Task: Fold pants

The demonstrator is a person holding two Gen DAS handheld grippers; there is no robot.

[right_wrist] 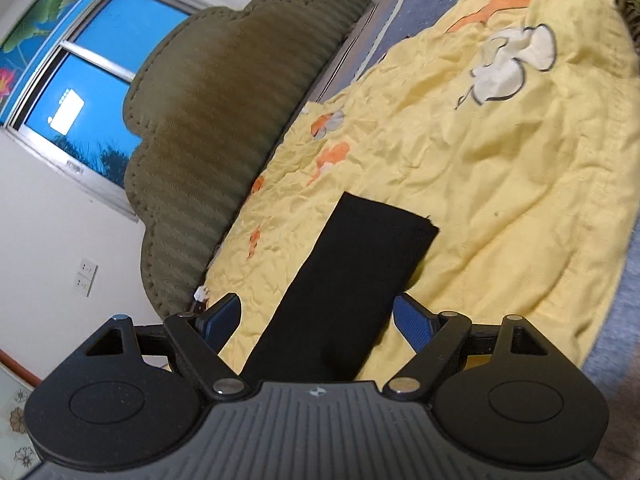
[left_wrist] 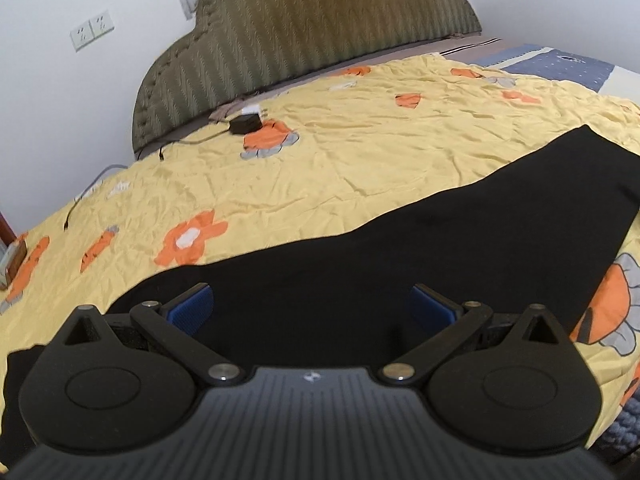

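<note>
- Both claws are spread wide and gripping nothing: left gripper (left_wrist: 311, 304) hangs over the wide part of the pants, right gripper (right_wrist: 318, 314) over a leg
- yellow flowery bedspread (left_wrist: 360, 152) covers the bed
- black pants (left_wrist: 400, 264) lie flat across it
- small black charger (left_wrist: 245, 124) sits near the headboard (left_wrist: 320, 28)

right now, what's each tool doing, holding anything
Left tool: open, empty, over the black pants.
Right tool: open, empty, pant leg lying between its fingers.
</note>
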